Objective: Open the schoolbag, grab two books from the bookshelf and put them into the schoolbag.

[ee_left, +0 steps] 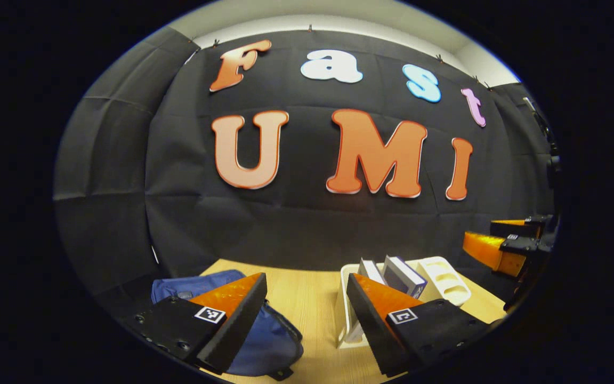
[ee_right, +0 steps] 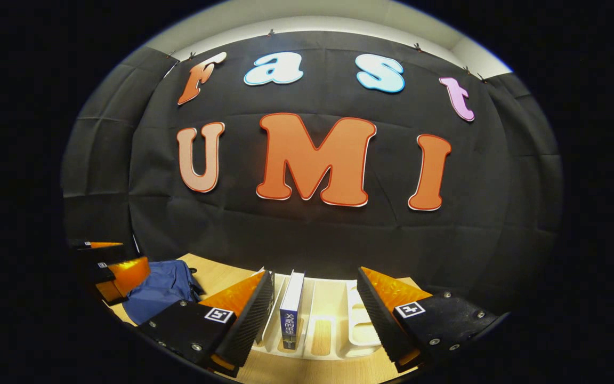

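The blue schoolbag (ee_left: 272, 341) lies flat on the wooden table (ee_left: 307, 298), partly behind my left gripper's left finger. My left gripper (ee_left: 307, 280) is open and holds nothing. A white bookshelf rack (ee_left: 445, 280) stands to the right with two upright books (ee_left: 403, 274) in its slots. In the right gripper view my right gripper (ee_right: 316, 274) is open above and in front of the rack (ee_right: 363, 325). A dark-spined book (ee_right: 291, 304) stands in it between the fingers' lines, untouched. The schoolbag (ee_right: 160, 293) lies to the left.
The other gripper (ee_left: 499, 248) hovers at the right edge of the left gripper view, and the left one (ee_right: 110, 266) shows at the left edge of the right gripper view. The black cloth wall closes off the table's far side.
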A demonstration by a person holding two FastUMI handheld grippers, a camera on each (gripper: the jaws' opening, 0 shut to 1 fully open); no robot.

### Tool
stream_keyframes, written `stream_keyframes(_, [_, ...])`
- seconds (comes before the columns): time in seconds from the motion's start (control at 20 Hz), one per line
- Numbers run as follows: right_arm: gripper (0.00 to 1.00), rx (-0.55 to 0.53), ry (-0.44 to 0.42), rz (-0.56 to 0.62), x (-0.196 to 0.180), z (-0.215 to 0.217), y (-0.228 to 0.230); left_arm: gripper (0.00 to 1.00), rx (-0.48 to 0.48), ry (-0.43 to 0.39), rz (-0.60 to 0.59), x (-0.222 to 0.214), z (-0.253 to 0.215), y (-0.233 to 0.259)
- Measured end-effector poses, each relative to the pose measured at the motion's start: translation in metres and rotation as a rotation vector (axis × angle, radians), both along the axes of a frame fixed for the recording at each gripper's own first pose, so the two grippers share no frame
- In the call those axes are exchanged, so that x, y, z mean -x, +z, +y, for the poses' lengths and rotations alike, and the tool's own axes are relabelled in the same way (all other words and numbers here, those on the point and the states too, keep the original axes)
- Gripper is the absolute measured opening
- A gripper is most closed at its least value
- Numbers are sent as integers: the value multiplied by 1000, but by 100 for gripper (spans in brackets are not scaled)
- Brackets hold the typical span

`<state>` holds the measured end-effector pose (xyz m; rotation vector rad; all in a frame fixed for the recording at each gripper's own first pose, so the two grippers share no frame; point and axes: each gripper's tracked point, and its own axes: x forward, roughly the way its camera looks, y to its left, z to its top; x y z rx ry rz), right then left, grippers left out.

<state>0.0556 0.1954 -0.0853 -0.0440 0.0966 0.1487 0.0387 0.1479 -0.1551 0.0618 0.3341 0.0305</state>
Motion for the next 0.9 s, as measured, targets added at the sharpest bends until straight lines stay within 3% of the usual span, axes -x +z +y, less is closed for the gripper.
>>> stream_keyframes(0.15, [94,12,24,20,-1,8,-9,96,-58,-5,211,19,19,-59])
stream_keyframes(0.3, [94,16,33,42,-6,8,-19,97,-153,-47,339,36,28,-103])
stream_keyframes(0.65, [94,35,-13,76,-22,-23,-40,96,-472,-120,501,74,50,-186])
stream_keyframes(0.7, [94,36,-25,81,-24,-30,-43,92,-531,-135,516,79,51,-195])
stream_keyframes(0.75, [94,36,-37,85,-25,-36,-45,98,-596,-143,525,81,55,-202])
stream_keyframes(0.9, [94,44,-72,93,-31,-53,-49,98,-733,-154,581,89,65,-225])
